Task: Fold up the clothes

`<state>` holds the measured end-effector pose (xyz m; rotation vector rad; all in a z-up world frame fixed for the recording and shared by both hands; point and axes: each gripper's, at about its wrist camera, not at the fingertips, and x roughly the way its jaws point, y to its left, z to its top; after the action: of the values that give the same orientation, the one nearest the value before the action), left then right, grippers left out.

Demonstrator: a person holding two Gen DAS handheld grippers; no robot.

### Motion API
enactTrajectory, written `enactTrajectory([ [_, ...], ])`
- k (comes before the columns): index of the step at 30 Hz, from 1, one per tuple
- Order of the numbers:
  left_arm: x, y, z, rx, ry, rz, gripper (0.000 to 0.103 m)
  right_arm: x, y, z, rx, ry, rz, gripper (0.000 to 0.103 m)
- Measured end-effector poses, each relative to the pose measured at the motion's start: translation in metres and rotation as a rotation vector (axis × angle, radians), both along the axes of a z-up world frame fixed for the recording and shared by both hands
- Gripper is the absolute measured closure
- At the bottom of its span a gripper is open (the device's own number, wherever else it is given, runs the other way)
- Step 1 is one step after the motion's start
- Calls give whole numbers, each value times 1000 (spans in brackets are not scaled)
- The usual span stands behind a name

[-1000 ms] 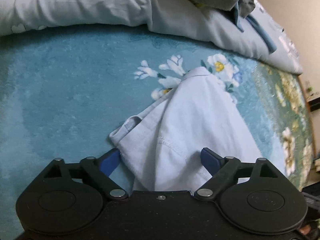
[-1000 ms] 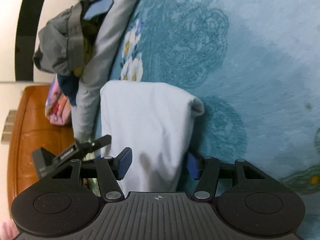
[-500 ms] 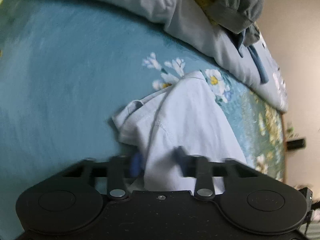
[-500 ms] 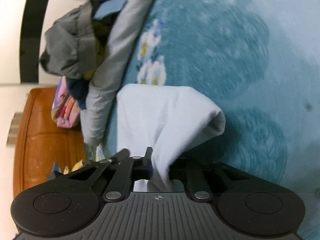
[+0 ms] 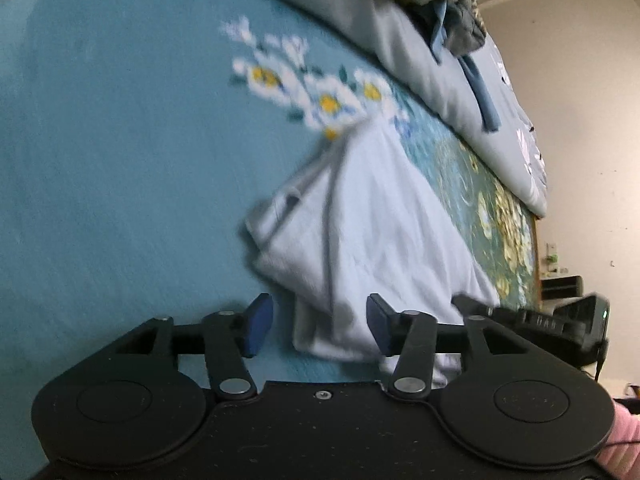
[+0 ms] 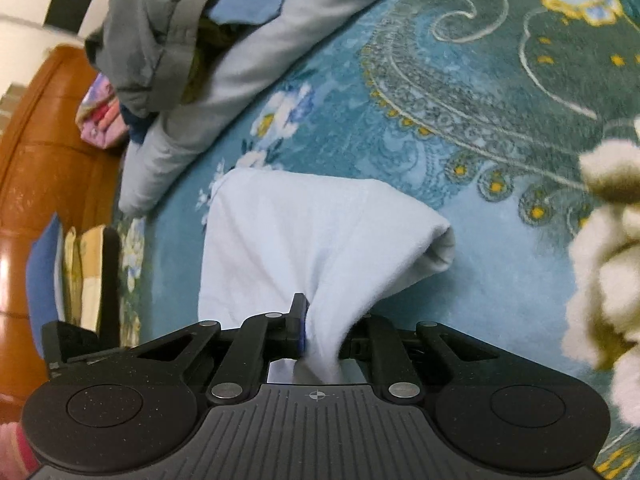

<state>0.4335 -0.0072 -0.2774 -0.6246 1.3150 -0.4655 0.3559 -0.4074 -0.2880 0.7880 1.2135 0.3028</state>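
A pale blue folded garment (image 5: 372, 216) lies on a teal floral blanket (image 5: 120, 160). My left gripper (image 5: 318, 326) is open, its blue pads on either side of the garment's near edge. In the right wrist view the same garment (image 6: 304, 240) is pinched at its near corner by my right gripper (image 6: 320, 336), which is shut on it and lifts the cloth into a peak. The right gripper also shows at the right edge of the left wrist view (image 5: 560, 320).
A grey-blue duvet (image 5: 420, 48) with a pile of grey and blue clothes (image 6: 160, 32) runs along the far side. A wooden headboard (image 6: 48, 152) stands at the left. A cream fluffy thing (image 6: 612, 248) is at the right edge.
My left gripper closed on the garment half a second ago and has now opened again. My right gripper closed on the garment's near corner and has pulled it up.
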Motion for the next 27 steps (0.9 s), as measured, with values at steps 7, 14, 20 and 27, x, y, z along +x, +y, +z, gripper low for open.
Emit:
enactTrajectory([
  [7, 20, -15, -12, -18, 33, -9, 40, -16, -11, -21, 75, 15, -100, 87],
  [14, 7, -24, -21, -62, 70, 83, 35, -22, -21, -45, 169, 53, -200, 71],
  [20, 1, -29, -19, -59, 69, 138, 73, -25, -22, -52, 263, 52, -209, 88],
  [27, -30, -55, -13, -137, 74, 185, 95, 23, -52, -32, 183, 0, 9, 92],
])
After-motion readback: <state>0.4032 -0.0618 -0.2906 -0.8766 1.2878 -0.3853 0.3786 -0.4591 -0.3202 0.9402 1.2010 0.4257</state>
